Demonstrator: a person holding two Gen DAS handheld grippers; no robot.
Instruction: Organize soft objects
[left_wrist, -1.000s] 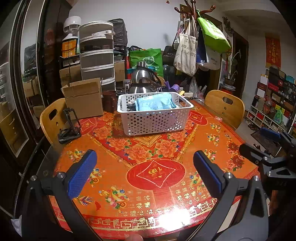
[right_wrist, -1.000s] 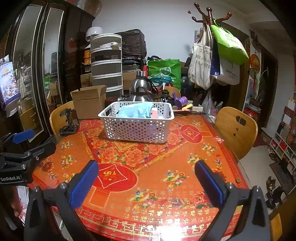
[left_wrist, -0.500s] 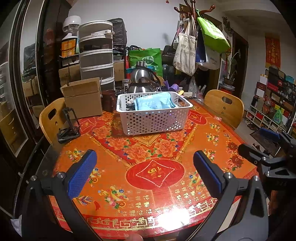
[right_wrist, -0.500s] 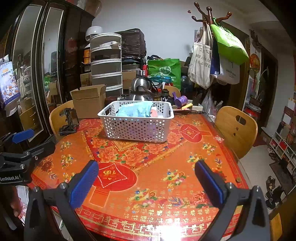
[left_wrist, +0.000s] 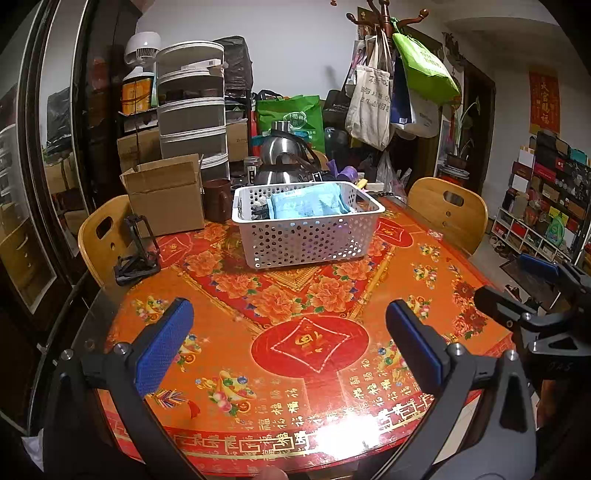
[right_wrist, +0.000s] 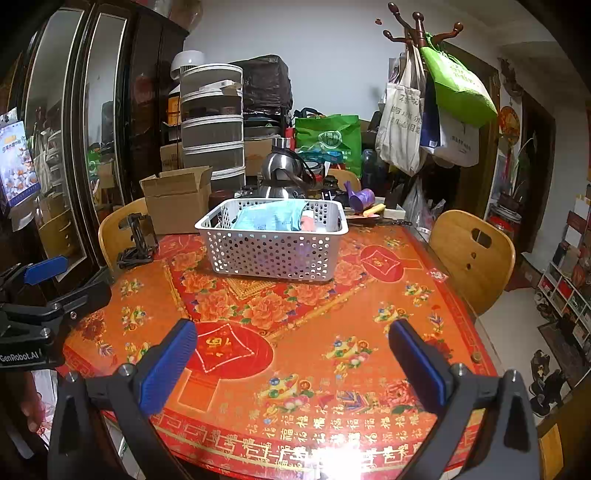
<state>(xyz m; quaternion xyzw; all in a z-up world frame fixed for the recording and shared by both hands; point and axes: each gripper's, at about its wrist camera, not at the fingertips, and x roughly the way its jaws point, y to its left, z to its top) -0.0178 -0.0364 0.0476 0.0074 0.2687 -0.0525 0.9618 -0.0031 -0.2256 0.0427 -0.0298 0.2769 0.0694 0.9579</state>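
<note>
Both tools hover over the near edge of the round tabletop (left_wrist: 424, 266), each with its blue pads spread wide and nothing between them. The left tool (left_wrist: 288, 339) is at the near-left part of the edge, the right tool (right_wrist: 291, 354) at the near-right; each shows at the side of the other's view.

A white perforated basket (left_wrist: 306, 240) stands on the far half of the tabletop, a little left of centre, well apart from both tools. Inside it lies a light blue soft pack (left_wrist: 306, 205), filling most of the basket and rising to the rim; a small pink item (right_wrist: 307, 223) sits at its right end and dark items (left_wrist: 258, 210) at its left end.

A cardboard box (left_wrist: 166, 195) stands at the far-left edge, a black folding stand (left_wrist: 136, 251) at the left edge, and a steel kettle (left_wrist: 284, 158) just behind the basket.
</note>
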